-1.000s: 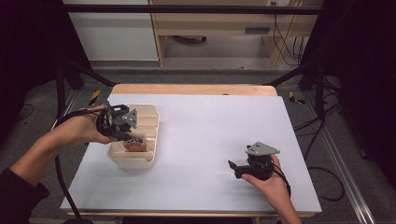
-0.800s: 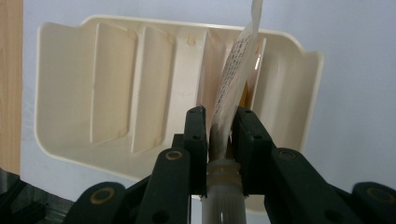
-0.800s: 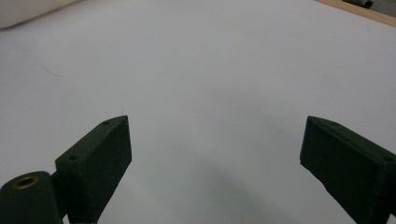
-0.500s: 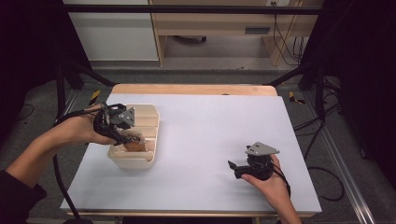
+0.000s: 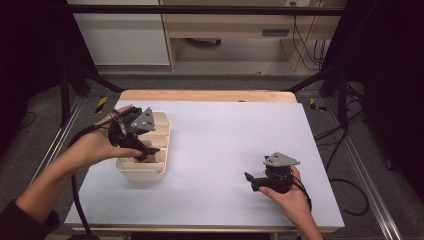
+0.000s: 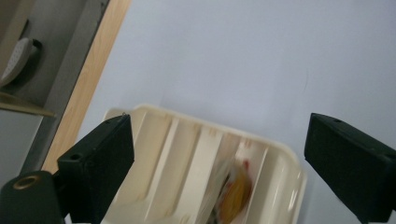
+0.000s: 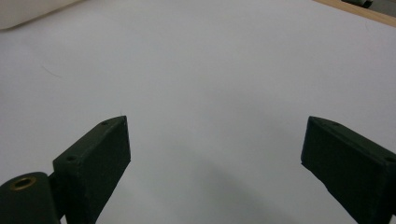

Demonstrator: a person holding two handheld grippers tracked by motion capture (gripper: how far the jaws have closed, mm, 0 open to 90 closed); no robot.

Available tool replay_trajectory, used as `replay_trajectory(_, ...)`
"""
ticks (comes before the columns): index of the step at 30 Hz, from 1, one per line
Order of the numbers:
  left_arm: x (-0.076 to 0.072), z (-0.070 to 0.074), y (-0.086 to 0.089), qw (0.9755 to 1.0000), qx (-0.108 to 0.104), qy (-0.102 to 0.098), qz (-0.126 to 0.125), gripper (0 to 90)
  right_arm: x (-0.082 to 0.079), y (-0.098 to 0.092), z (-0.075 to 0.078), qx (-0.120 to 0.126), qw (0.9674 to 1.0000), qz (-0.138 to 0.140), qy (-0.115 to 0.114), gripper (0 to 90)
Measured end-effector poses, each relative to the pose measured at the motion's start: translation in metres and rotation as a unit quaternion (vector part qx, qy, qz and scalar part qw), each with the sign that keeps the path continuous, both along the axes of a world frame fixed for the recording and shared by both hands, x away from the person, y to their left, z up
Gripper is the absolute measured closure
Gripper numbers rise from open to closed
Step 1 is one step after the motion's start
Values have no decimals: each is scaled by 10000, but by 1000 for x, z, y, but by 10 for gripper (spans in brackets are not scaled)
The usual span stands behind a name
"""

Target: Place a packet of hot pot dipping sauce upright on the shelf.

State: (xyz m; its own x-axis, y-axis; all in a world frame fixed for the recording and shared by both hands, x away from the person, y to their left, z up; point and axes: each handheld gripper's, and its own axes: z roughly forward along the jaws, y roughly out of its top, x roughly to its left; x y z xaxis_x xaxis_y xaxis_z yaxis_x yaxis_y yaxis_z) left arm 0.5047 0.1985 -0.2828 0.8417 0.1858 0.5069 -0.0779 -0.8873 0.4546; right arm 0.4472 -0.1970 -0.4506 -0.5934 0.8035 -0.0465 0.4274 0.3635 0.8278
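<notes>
The placing step appears to be done: a small packet (image 6: 236,193) with orange and red contents is seen lying in a slot of the cream slotted tray (image 5: 161,131), released, with nothing between the jaws above it. The left tongs (image 5: 148,151) have just been opening and are now spread wide over the tray, free of the packet. The right tongs (image 5: 253,180) are also spread, with bare tabletop (image 5: 225,135) between their jaws, resting near the tabletop's front right corner, well apart from the tray. The tray stands by the left edge of the tabletop. What is left, as judged, is only the clearing of the left tongs from the tray. The packet is blurred; it looks clear-wrapped, standing between two dividers at the tray's near end.
</notes>
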Motion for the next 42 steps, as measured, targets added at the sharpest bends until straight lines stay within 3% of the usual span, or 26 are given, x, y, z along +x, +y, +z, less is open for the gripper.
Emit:
replay_trajectory(2,-3,-2,-6,10000,-82,-5,-55,80,-1,0,1,0,10000,-22,-1,84)
replay_trajectory(7,-16,-24,-42,9991,-285,22,-300,71,-4,0,4,46,9999,-43,-84,80)
replay_trajectory(17,-28,-46,-80,9966,-737,-55,-356,58,-6,-1,8,109,9998,27,-161,57)
replay_trajectory(23,-30,-54,-93,9937,-1001,4,-504,50,-8,-4,11,174,9997,-27,-198,56)
replay_trajectory(30,-30,-65,-103,9898,-1348,16,-451,38,-11,-10,12,197,9995,-65,-255,49)
replay_trajectory(35,-34,-84,-114,9862,-1569,58,-516,39,-17,-16,11,194,9994,-115,-260,47)
replay_trajectory(42,-33,-112,-120,9862,-1573,164,-492,39,-19,-21,11,182,9993,-169,-283,47)
